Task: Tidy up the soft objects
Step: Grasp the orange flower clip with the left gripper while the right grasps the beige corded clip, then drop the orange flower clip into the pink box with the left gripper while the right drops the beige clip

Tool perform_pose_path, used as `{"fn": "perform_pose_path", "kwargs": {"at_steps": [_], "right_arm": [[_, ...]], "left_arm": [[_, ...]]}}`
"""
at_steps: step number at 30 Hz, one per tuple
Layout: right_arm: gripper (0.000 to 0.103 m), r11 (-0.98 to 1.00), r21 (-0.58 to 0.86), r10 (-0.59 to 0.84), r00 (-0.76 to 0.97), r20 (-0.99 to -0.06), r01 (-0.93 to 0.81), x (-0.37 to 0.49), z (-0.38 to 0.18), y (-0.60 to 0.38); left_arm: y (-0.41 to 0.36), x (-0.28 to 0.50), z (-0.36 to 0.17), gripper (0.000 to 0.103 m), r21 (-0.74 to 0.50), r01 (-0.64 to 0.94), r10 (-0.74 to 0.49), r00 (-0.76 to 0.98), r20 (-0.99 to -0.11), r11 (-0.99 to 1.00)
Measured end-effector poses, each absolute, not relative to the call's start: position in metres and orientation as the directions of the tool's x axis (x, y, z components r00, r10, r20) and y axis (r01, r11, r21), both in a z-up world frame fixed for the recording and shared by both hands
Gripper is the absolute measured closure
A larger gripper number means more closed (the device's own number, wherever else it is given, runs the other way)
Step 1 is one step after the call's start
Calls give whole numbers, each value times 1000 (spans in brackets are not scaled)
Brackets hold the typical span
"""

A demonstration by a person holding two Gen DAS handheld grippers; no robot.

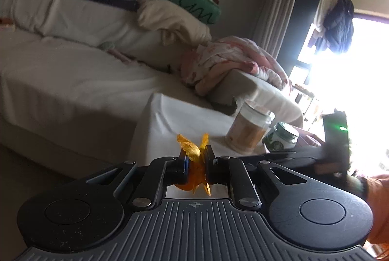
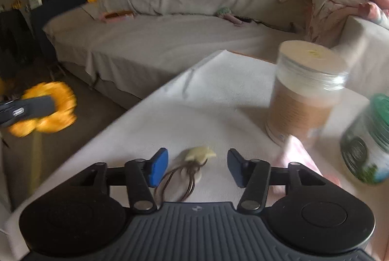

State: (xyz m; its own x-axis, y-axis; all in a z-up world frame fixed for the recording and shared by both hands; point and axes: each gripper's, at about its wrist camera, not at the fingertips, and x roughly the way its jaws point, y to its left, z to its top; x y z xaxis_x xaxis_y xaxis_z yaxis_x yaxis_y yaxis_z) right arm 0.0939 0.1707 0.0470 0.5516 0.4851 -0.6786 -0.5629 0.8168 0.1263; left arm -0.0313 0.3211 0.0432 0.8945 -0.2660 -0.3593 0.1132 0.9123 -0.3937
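Between the spread fingers of the right gripper, just ahead of the palm, a small cream hair tie lies on the white cloth. Its pale bow points forward and its brown elastic loop trails back toward the gripper body, so its long axis runs roughly along the fingers. Both pads stand clear of it. The left gripper, off to the left of the right one, is clamped on an orange fabric piece, so I judge the right gripper nearer.
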Motion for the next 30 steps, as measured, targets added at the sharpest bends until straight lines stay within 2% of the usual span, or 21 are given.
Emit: {"fn": "perform_pose_path", "kwargs": {"at_steps": [1,3,8,13,17,22,27,30], "right_arm": [[57,812,118,484,546,-684,-572,95,45,175],[72,805,75,473,560,-680,-589,93,45,178],[73,781,73,529,595,-605,-620,61,73,153],[73,776,89,569,633,-525,-624,2,113,78],[73,854,43,471,736,-486,-519,-42,128,3],[73,950,14,288,854,-432,-313,-92,128,-92],[73,989,70,148,896,-418,-131,-105,116,-166],[73,992,107,111,905,-411,-73,-96,107,-190]], "left_arm": [[324,-36,39,88,-401,116,-273,892,-360,908],[325,-38,34,88,-407,118,-281,886,-369,906],[314,-46,30,88,-421,149,-324,866,-381,895],[273,-47,35,88,-442,276,-460,798,-389,853],[216,-37,52,87,-418,410,-567,727,-387,811],[132,4,87,87,-353,537,-642,659,-390,766],[34,62,141,86,-242,653,-692,632,-349,718],[-26,107,157,83,-164,679,-681,627,-377,716]]}}
